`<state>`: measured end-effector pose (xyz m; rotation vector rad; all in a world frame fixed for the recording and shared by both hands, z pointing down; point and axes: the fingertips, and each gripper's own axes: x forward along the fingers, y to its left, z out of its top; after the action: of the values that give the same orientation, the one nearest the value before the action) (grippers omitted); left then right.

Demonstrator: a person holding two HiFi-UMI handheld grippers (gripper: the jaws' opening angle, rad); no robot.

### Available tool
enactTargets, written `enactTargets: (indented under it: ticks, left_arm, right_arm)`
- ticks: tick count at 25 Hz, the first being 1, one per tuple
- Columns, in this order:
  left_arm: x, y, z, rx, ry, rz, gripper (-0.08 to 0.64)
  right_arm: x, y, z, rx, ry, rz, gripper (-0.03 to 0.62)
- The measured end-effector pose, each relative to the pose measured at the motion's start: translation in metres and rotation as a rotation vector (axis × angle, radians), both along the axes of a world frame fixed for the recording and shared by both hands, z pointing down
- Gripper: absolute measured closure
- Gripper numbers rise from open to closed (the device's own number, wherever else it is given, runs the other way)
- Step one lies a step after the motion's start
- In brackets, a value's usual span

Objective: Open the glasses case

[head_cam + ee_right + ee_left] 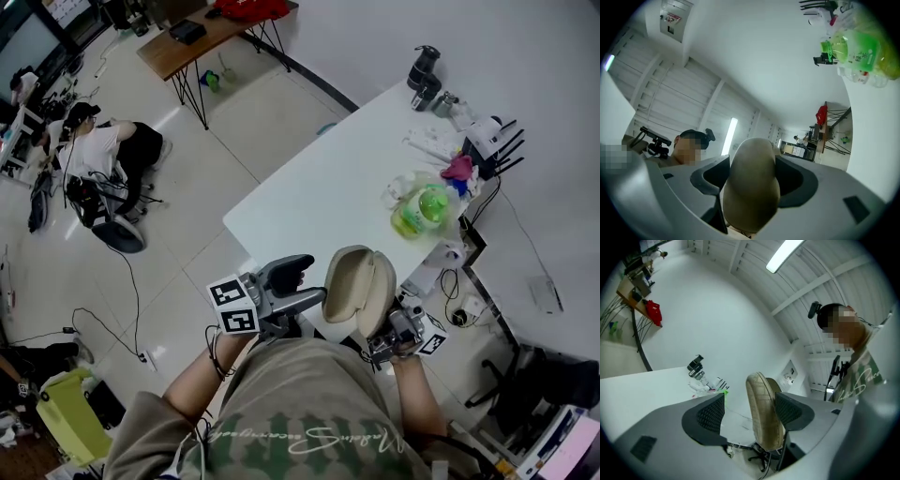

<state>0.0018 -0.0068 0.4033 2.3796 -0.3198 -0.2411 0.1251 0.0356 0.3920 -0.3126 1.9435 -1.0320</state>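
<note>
**Grippers at the case (359,284), already gaping**

Our right gripper (398,330) pinches the case at its near end, held in the air at six o'clock of the table (319,187). Our left gripper (305,281), at nine o'clock of the case, is spread, one shell between its jaws, ungripped. The lining shows: we judge opening mostly done, only widening left.

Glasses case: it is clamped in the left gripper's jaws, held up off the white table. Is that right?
No. The right gripper clamps the glasses case, held up off the white table, as the right gripper view shows. The left gripper stands open around it, one pad clear.
</note>
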Motion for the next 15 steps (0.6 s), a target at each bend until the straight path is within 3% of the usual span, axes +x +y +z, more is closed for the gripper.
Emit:
enactTargets:
  ticks: [4,12,13,14,15]
  left_arm:
    - [0.006,0.015,-0.002,0.033,-0.004,0.058,0.202]
    - [0.017,0.028,-0.026,0.002,0.129,0.102,0.201]
    - [0.016,0.029,-0.028,-0.001,0.134,0.102,0.202]
    - [0.015,0.030,-0.028,-0.004,0.136,0.104,0.201]
    - [0.015,0.032,-0.026,-0.010,0.133,0.110,0.201]
  right_arm:
    - [0.001,0.000,0.003,-0.002,0.018,-0.003,0.301]
    - [-0.028,0.010,0.018,-0.038,0.063,-0.075,0.299]
    - [-0.028,0.010,0.020,-0.049,0.049,-0.067,0.311]
    - [-0.027,0.010,0.021,-0.059,0.028,-0.066,0.392]
    - [-0.028,0.010,0.021,-0.064,0.014,-0.077,0.411]
